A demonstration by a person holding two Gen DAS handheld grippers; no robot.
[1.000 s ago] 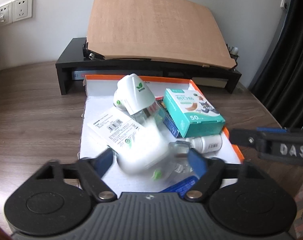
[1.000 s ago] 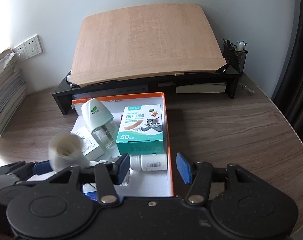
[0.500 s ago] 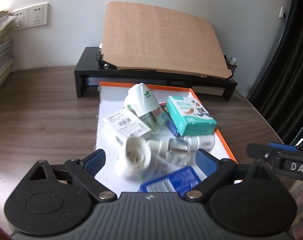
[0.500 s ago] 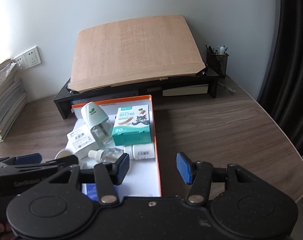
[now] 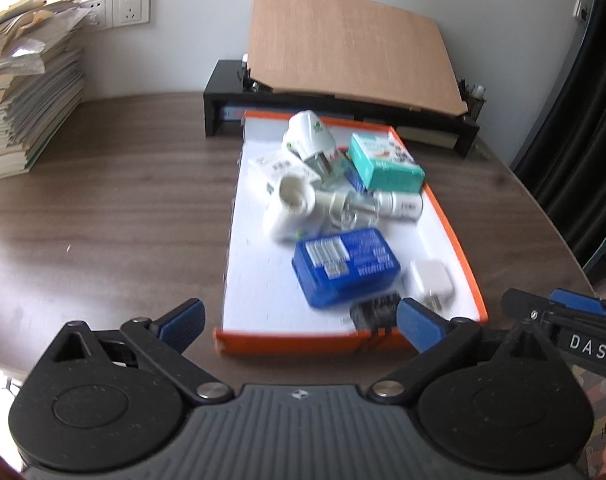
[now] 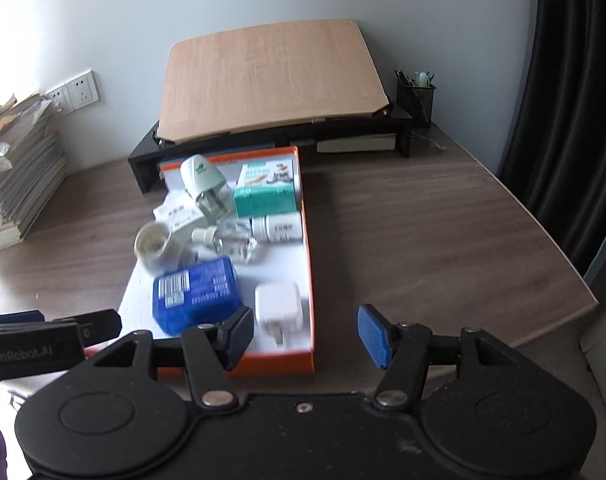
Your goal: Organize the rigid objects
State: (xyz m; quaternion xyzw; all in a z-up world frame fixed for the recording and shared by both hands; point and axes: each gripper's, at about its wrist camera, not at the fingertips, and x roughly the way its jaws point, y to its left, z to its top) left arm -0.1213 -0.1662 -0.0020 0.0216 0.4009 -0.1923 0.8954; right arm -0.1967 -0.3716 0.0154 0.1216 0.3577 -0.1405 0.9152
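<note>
On a dark wood desk, an orange-rimmed tray [image 5: 459,236] holds the jumble: a blue packet [image 5: 345,266] at centre, a white plug [image 5: 431,280] at its 3 o'clock, a teal box [image 5: 385,164] and white plug-in diffuser [image 5: 309,136] toward 12. The risk, by the look of it, is the loose heap of small bottles shifting or rolling if one is nudged. The left gripper [image 5: 299,320] has just spread wide, nothing between its jaws; the right gripper [image 6: 305,334], also just opening, stands moderately apart and empty at the tray's near corner.
</note>
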